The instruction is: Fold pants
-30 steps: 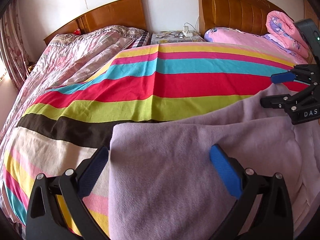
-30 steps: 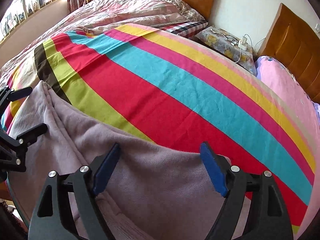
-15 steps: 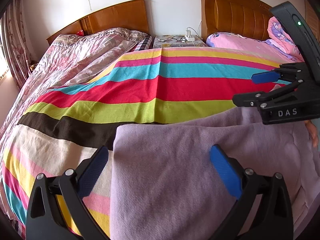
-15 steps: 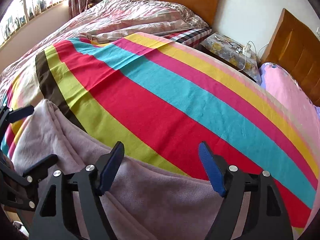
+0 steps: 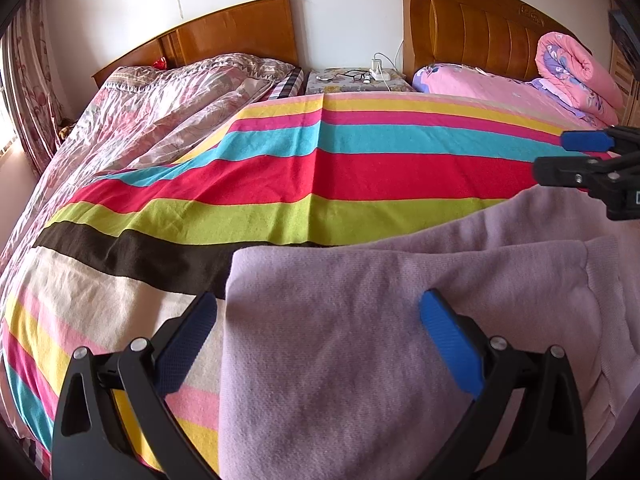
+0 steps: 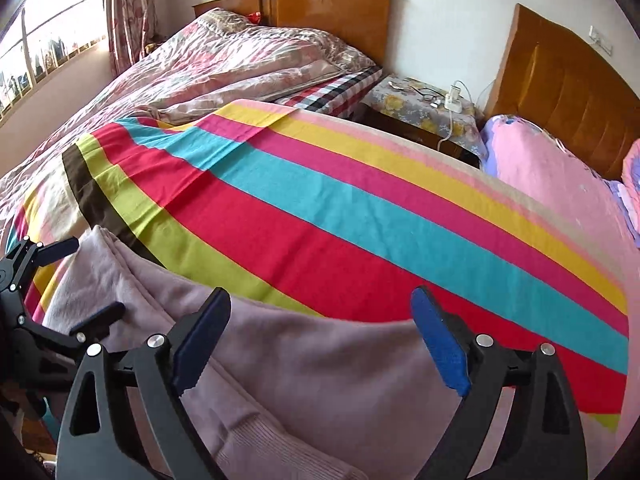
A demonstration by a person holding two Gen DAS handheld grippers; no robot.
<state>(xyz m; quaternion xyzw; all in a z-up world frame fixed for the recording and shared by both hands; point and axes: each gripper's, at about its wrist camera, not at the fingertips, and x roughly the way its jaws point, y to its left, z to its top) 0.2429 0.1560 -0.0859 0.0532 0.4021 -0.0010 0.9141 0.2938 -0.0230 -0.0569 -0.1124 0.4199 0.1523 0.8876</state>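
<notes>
Pale lilac pants [image 5: 360,352] lie folded over near the front edge of a bed with a striped blanket [image 5: 340,176]. My left gripper [image 5: 320,328] hovers open above their left folded edge, pads clear of the cloth. In the right wrist view the same pants [image 6: 304,364] spread under my right gripper [image 6: 320,336], whose jaws are opening wide with only flat cloth below them and nothing pinched. The right gripper [image 5: 576,160] also shows at the right edge of the left wrist view, above the far side of the pants. The left gripper [image 6: 76,284] appears at the left edge of the right view.
A second bed with a floral quilt [image 5: 160,120] lies to the left. Between the wooden headboards stands a nightstand [image 5: 356,80] with glasses and a charger. A rolled pink quilt [image 5: 576,72] rests at the back right. A window [image 6: 40,48] is far left.
My right gripper lifted off the pants, swung up in the left view, then drew back to the right edge; its jaws widened. The left gripper stayed put.
</notes>
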